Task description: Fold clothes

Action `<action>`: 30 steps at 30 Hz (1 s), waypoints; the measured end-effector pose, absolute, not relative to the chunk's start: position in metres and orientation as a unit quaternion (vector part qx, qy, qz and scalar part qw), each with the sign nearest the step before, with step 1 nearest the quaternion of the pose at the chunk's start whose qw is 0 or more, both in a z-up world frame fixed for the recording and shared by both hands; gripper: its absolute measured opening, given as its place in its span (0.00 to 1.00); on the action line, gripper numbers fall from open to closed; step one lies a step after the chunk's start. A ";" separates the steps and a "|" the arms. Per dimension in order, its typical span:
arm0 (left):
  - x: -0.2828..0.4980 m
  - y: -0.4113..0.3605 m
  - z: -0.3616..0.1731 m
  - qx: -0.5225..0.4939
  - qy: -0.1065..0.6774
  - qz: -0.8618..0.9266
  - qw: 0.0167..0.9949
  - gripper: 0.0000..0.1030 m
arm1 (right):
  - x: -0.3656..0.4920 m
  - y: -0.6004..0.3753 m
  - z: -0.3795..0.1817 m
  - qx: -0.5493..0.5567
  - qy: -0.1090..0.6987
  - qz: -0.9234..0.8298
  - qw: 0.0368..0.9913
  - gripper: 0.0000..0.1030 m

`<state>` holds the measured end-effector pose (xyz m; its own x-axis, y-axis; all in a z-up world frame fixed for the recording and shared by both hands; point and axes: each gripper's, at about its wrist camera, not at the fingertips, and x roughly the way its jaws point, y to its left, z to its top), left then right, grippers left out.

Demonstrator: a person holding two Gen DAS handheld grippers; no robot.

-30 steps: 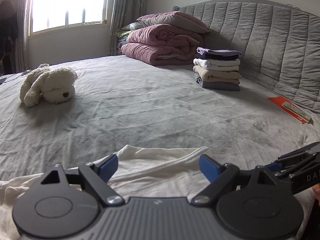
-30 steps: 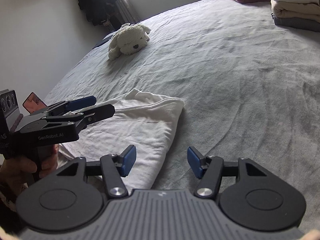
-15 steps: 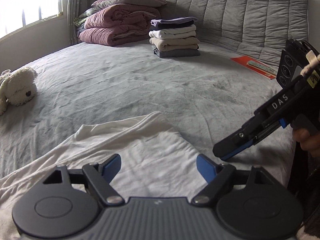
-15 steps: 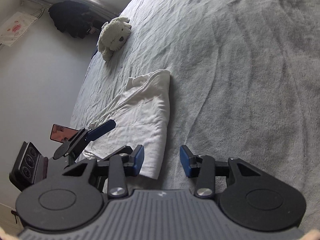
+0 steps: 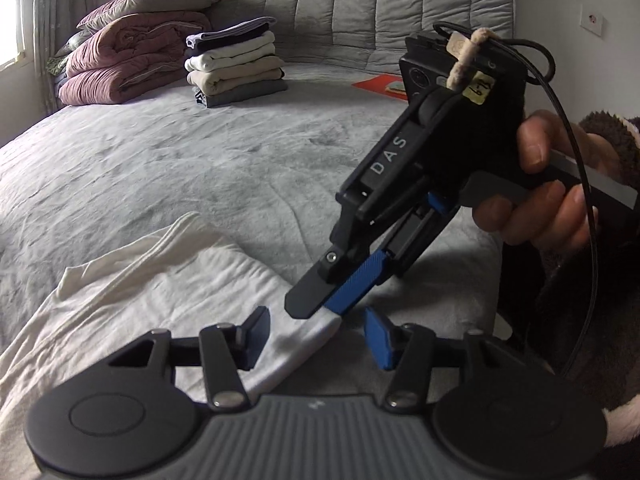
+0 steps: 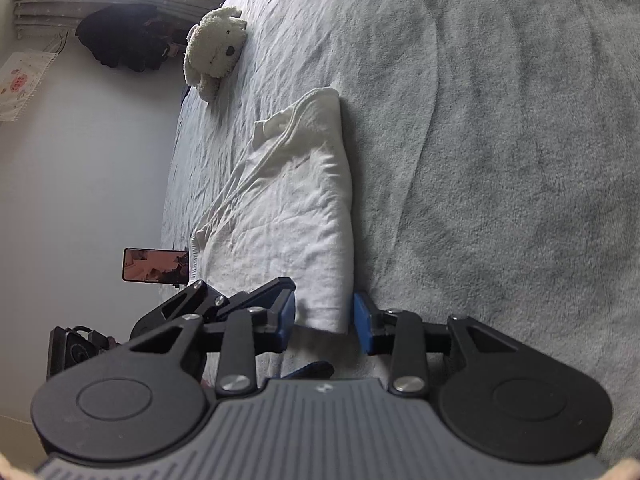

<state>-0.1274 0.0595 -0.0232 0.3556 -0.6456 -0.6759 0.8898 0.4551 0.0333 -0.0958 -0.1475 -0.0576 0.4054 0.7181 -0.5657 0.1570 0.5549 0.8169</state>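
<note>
A white garment (image 5: 160, 292) (image 6: 288, 208) lies folded lengthwise on the grey bed (image 6: 500, 160). Its near corner rises as a thick fold between the fingers of both grippers. My left gripper (image 5: 316, 338) is open, with that corner in the gap. My right gripper (image 5: 320, 304) (image 6: 324, 318), held by a hand (image 5: 552, 184), points steeply down onto the same corner. It is open, and its blue pads stand close on either side of the fold. One of the left gripper's fingers (image 6: 256, 292) shows just behind it.
A stack of folded clothes (image 5: 236, 68) and pink duvets (image 5: 132, 60) sit by the quilted headboard (image 5: 360, 12), with a red flat item (image 5: 380, 84) nearby. A plush toy (image 6: 214, 48) lies further along the bed. A phone (image 6: 156, 266) stands at the bed's edge.
Both grippers came together at the garment's near corner. The right gripper tilted down over it and its fingers narrowed around the fold. The left gripper swung right toward the headboard side.
</note>
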 end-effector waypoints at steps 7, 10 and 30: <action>-0.139 0.045 -0.028 0.241 0.266 -0.461 0.812 0.42 | -0.096 -0.147 -0.040 0.426 0.499 0.203 0.727 0.08; -0.141 0.037 -0.030 0.256 0.249 -0.426 0.831 0.23 | -0.094 -0.150 -0.037 0.410 0.499 0.209 0.734 0.08; -0.170 0.011 -0.045 0.338 0.260 -0.295 0.855 0.10 | -0.022 -0.148 -0.058 0.360 0.407 0.164 0.823 0.37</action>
